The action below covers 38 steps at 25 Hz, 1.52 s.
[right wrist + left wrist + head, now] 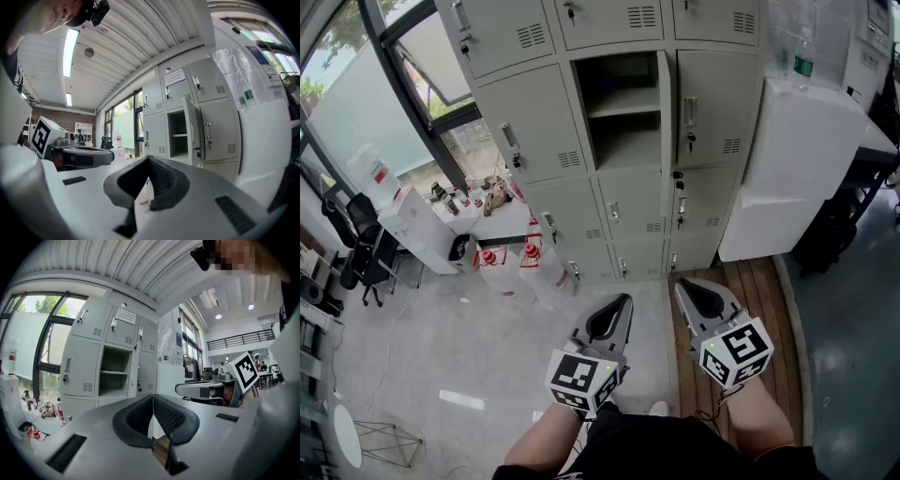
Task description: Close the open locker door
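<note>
Starting nearest you: both tools are held low and well short of the lockers. The left gripper (623,300) has its pads pressed together on nothing, and the right gripper (682,286) is likewise clamped empty, so any push will come from blunt closed tips.

Watch your footing on the way in. The wooden floor strip (741,281) meets the pale floor just beside your right side, and you could catch that seam while your eyes are on the lockers. To the left, the plastic jugs (534,267) stand near the locker base; drift that way and you will likely kick them.

Farther on, the open locker door (667,112) stands out toward you nearly edge-on, at the right side of its open compartment (623,108), in the middle column of the locker bank (530,141). That thin edge is hard to judge for depth. Closed tips may skid off smooth painted metal, and a shove near the hinge side would hardly swing it. Push too hard and it may bounce back open; follow it too far and the jaw could get trapped against the frame.

At the far right, the white cabinet (797,159) crowds your right elbow.
</note>
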{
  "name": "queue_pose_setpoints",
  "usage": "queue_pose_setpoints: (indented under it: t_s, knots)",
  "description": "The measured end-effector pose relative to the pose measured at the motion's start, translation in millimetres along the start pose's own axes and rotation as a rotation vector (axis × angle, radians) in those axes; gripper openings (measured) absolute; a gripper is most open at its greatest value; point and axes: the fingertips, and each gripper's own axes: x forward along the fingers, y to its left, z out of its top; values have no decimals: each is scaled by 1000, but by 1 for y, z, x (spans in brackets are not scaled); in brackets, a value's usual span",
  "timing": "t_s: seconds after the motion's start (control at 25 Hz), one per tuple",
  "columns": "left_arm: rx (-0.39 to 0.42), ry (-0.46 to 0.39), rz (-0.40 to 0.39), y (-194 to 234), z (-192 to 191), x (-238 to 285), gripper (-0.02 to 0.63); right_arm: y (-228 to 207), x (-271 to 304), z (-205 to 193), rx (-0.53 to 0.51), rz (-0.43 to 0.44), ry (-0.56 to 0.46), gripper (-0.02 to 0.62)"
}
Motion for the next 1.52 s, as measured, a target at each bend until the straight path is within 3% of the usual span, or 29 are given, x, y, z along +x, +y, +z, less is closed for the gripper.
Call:
queue_pose_setpoints:
  t_s: [0.76, 1.52]
  knots:
    - [14, 3, -11, 29, 6, 8, 18, 5, 33, 6, -8, 7, -4, 53]
    - [-3, 2, -34, 111, 13, 13, 17, 22, 112, 15, 5, -26, 12, 53]
